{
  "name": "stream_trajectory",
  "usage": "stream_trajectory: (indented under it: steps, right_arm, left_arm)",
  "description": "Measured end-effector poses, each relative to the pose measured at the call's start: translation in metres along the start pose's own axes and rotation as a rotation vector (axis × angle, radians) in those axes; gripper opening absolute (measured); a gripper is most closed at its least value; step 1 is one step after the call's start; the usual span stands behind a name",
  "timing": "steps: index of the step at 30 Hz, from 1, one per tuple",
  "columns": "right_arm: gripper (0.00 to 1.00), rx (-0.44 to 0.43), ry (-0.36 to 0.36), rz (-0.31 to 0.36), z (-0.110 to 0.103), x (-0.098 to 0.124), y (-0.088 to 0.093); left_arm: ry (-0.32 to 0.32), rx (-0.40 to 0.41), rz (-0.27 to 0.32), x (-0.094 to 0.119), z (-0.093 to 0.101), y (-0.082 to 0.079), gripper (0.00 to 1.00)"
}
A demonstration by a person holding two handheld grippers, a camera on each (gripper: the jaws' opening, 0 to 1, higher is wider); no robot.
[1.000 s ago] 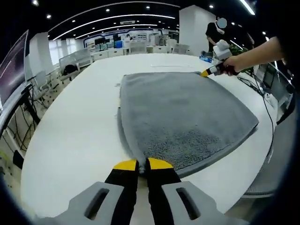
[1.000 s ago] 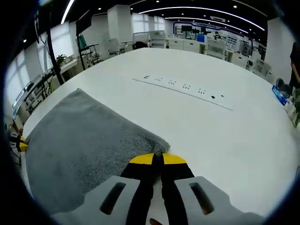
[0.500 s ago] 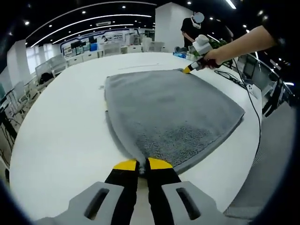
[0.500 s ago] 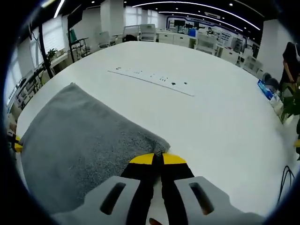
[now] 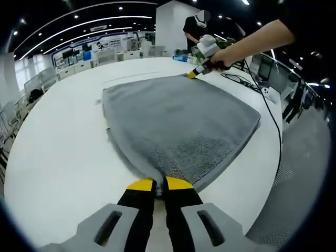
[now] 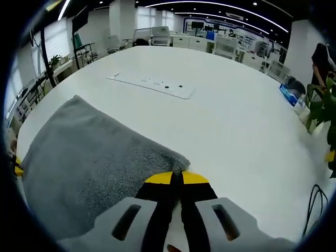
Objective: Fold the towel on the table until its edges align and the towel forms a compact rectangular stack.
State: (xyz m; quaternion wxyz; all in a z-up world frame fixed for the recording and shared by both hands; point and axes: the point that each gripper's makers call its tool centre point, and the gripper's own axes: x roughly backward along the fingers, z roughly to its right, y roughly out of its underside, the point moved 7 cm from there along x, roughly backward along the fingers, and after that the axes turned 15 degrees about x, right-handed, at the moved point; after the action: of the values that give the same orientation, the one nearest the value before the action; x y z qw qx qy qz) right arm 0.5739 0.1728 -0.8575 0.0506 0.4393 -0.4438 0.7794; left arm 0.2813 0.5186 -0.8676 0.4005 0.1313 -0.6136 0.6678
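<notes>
A grey towel lies spread on the white table, a second layer edge showing along its left side. My left gripper is shut on its near corner. At the far corner the right gripper pinches the cloth, held by a person's hand. In the right gripper view, the same grey towel stretches away to the left, and my right gripper is shut on its corner. The left gripper's yellow tip shows at the towel's far left corner.
A long white power strip lies on the table beyond the towel. A black cable runs over the table's right edge. A person stands at the back. Plants and office desks surround the table.
Both views have swung while the grippers keep their corners; the towel looks a little more drawn toward the left gripper. The power strip appears nearer in the right gripper view.
</notes>
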Motion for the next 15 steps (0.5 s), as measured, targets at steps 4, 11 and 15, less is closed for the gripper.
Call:
stream_trajectory:
  steps: [4,11,15]
  right_arm:
    - [0.02,0.001,-0.002,0.006,0.0006,-0.0006,0.0004]
    - [0.02,-0.004,-0.002,0.022,0.0005,-0.0007,0.0019]
    - [0.02,0.028,-0.006,0.001,0.0025,-0.0009,0.0007]
  left_arm:
    - [0.005,0.018,0.002,0.0002,-0.0006,0.0002,0.07]
    - [0.005,0.013,-0.004,0.0004,0.0008,-0.0006,0.07]
    - [0.008,-0.002,-0.018,-0.0003,0.0006,-0.0015,0.07]
